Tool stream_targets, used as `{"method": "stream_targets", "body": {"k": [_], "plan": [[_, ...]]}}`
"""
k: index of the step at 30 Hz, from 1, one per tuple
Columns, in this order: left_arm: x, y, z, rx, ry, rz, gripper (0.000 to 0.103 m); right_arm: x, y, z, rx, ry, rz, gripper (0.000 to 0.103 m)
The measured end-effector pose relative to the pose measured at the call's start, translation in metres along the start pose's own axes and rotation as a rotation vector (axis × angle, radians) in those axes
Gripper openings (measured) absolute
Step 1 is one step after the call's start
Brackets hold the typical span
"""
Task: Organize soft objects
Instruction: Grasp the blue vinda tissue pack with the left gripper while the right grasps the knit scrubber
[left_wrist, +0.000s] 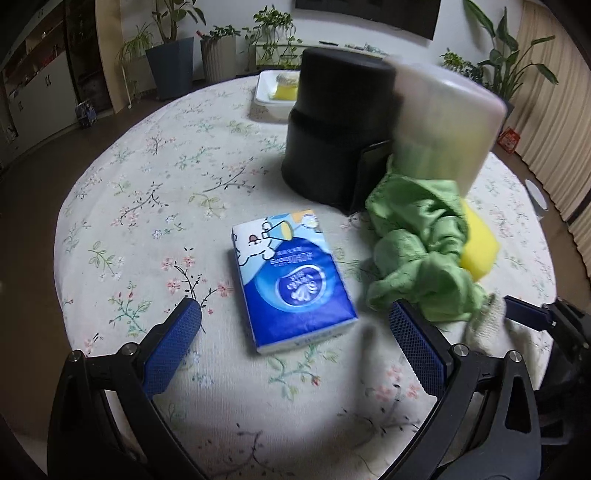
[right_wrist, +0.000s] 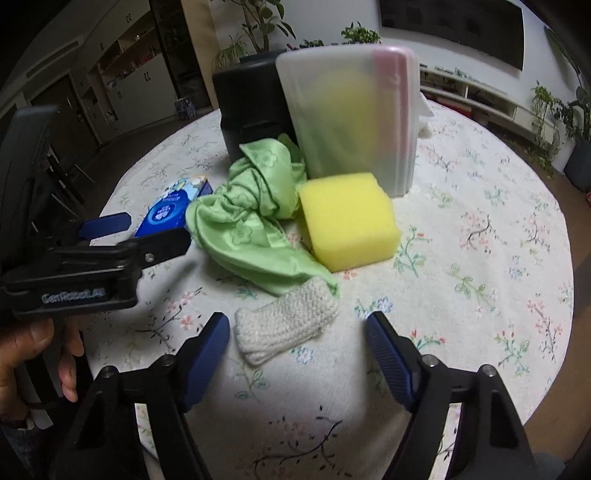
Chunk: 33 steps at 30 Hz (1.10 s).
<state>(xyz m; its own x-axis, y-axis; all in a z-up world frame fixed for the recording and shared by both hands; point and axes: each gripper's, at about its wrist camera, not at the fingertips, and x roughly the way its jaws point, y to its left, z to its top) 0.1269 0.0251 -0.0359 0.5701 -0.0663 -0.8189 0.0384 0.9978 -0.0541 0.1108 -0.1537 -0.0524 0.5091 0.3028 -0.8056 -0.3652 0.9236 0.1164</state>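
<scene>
Both grippers over round floral-cloth table (left_wrist: 147, 184)
Left gripper (left_wrist: 295, 325) gaped astride blue tissue pack (left_wrist: 291, 280); right gripper (right_wrist: 297, 334) apart around cream knitted cloth (right_wrist: 288, 317), seemingly untouched

home living room, potted plants (left_wrist: 173, 40), floral tablecloth (left_wrist: 155, 206)

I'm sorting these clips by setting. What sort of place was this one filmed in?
Most likely a home living or dining room: a round table under a floral tablecloth, potted plants along the wall, and white cabinets in the background.
</scene>
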Motion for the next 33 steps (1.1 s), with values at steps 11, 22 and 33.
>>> {"method": "stream_targets", "body": {"k": [11,22,33], "plan": [[0.013,0.007,-0.001,-0.023,0.022,0.073,0.095,-0.002,0.005,0.001,-0.044,-0.002,-0.03,0.057],[0.004,0.007,-0.001,-0.005,-0.013,0.061,0.051,-0.01,0.007,-0.004,-0.043,-0.01,-0.028,0.055],[-0.011,0.006,-0.009,0.01,-0.03,0.04,0.05,-0.02,0.003,-0.003,-0.033,-0.028,-0.031,0.054]]}}
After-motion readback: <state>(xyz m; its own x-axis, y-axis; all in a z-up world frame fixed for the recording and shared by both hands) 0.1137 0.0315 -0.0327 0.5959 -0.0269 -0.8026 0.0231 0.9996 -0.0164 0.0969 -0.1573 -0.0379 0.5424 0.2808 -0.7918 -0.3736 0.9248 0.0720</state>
